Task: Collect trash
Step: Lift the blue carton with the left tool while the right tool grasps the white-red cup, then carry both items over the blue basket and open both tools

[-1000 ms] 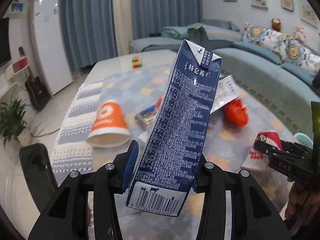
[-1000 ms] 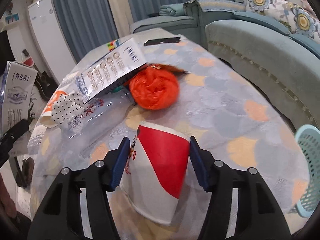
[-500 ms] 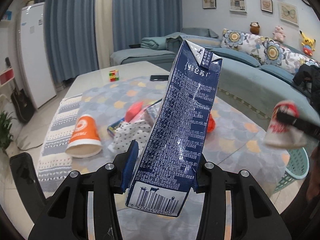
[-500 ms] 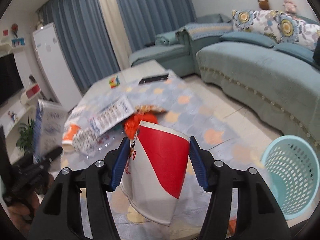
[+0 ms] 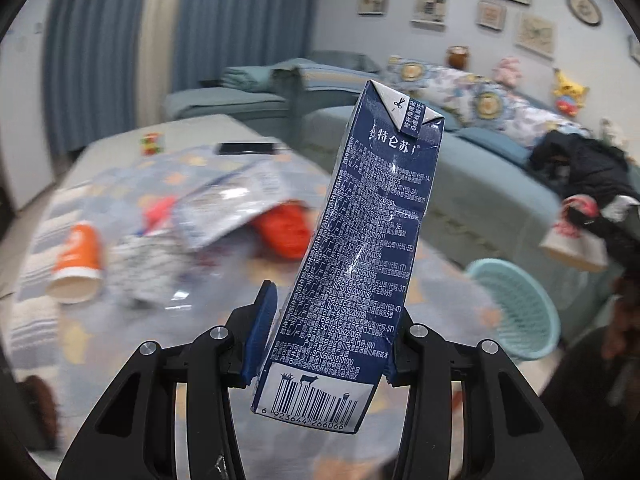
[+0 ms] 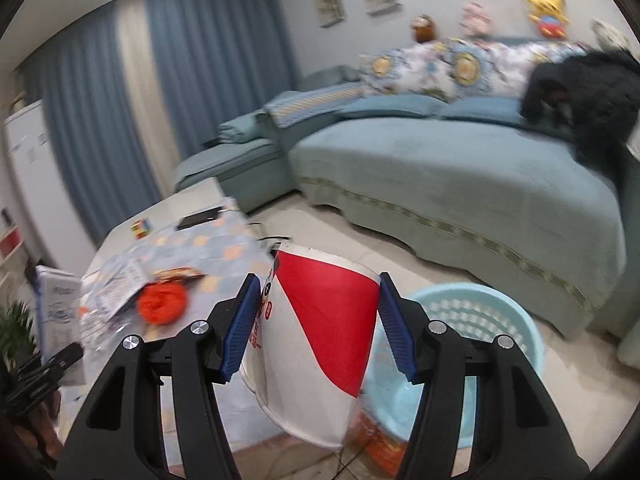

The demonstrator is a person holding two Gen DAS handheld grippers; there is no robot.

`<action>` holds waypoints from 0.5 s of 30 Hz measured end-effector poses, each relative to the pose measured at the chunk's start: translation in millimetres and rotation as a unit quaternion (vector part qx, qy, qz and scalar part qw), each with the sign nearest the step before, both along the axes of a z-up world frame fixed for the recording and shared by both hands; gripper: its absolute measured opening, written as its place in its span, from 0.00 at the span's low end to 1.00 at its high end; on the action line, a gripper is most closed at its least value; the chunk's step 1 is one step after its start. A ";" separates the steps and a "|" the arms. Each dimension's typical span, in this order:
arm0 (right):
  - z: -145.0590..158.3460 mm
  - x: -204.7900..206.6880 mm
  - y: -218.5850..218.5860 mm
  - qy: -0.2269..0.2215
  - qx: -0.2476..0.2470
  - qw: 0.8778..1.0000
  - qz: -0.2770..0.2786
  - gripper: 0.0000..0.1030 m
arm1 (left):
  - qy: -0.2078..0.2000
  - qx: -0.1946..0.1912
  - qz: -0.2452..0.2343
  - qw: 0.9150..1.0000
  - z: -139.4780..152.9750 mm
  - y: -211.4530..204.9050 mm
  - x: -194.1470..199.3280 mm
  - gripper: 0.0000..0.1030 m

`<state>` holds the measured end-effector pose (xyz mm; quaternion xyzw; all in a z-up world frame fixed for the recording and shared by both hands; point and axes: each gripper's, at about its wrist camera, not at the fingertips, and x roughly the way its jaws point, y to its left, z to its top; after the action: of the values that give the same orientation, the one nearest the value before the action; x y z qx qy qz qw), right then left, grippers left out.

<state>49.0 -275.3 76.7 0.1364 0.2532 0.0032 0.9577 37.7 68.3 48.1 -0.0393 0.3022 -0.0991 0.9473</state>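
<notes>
Both cups of trash have moved away from the table: the paper cup [image 6: 320,344], pinched by the right gripper [image 6: 316,326], now hangs above the basket [image 6: 496,340]. The left gripper [image 5: 324,338] pinches the milk carton [image 5: 360,248] over the table [image 5: 192,312].

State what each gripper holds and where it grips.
Left gripper: blue milk carton, clamped on its sides near the barcode end. Right gripper: red-and-white paper cup, clamped across its sides.
</notes>
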 end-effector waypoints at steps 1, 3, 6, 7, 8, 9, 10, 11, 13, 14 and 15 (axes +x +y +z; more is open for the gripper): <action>-3.2 -0.1 -13.8 0.005 0.012 1.000 -0.012 0.54 | -0.001 -0.003 -0.011 1.000 2.1 -10.4 1.6 0.41; -7.5 -1.9 -37.6 0.010 0.033 0.999 -0.033 0.54 | -0.003 -0.016 -0.040 0.999 6.5 -33.5 6.0 0.41; -11.7 -6.7 -67.2 0.012 0.040 0.997 -0.068 0.54 | 0.007 -0.054 -0.088 0.995 11.3 -73.9 22.5 0.41; -12.0 -6.8 -75.4 0.013 0.043 0.996 -0.078 0.54 | 0.010 -0.062 -0.103 0.993 11.9 -91.1 31.0 0.41; -13.0 -8.1 -86.9 0.015 0.048 0.995 -0.091 0.54 | 0.015 -0.067 -0.118 0.991 11.2 -108.3 39.7 0.41; -13.2 -7.1 -95.5 0.017 0.052 0.994 -0.099 0.54 | 0.024 -0.071 -0.133 0.988 9.4 -125.3 49.1 0.41; -14.7 -8.4 -106.7 0.019 0.058 0.992 -0.112 0.54 | 0.033 -0.076 -0.147 0.986 7.2 -140.5 57.0 0.41; -15.8 -9.0 -116.6 0.020 0.062 0.990 -0.122 0.54 | 0.040 -0.079 -0.158 0.983 4.9 -154.0 63.8 0.41; -19.8 -9.6 -136.4 0.026 0.075 0.987 -0.141 0.54 | 0.052 -0.077 -0.177 0.980 -0.5 -183.2 79.1 0.41; -22.9 -8.1 -145.3 0.030 0.084 0.985 -0.147 0.54 | 0.056 -0.074 -0.183 0.979 -2.6 -194.4 84.6 0.41; -26.8 -5.4 -153.8 0.036 0.097 0.983 -0.152 0.54 | 0.061 -0.071 -0.189 0.977 -5.1 -206.4 89.8 0.41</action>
<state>43.7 -429.1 49.9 0.2651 0.2621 -0.1225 0.9198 127.5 -138.1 43.0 -0.0543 0.3536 -0.2953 0.8859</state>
